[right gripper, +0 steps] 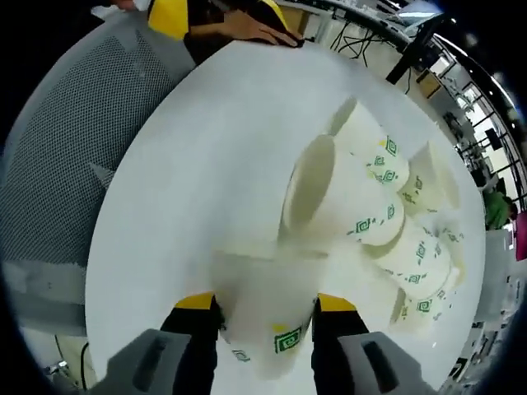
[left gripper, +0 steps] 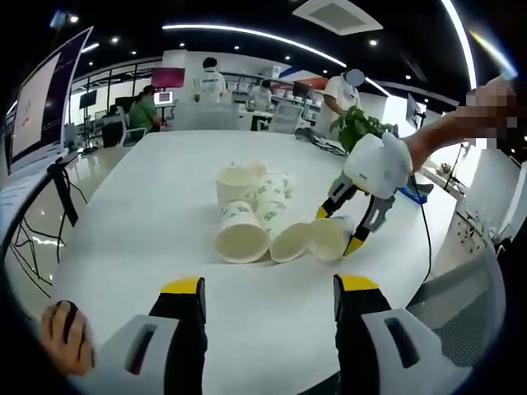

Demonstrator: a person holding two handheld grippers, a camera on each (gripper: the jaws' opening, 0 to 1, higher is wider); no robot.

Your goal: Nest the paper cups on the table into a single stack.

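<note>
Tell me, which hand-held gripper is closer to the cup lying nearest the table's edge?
Right. The right hand-held gripper has its jaws around that paper cup. The left hand-held gripper is open and back from the cups, over bare table.

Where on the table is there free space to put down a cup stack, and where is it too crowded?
The white table is bare between the left gripper and the cup cluster, and along its left side. Its far end, behind the cups, also looks free. The middle is crowded: cups lie touching, and the right gripper straddles a lying cup there.
</note>
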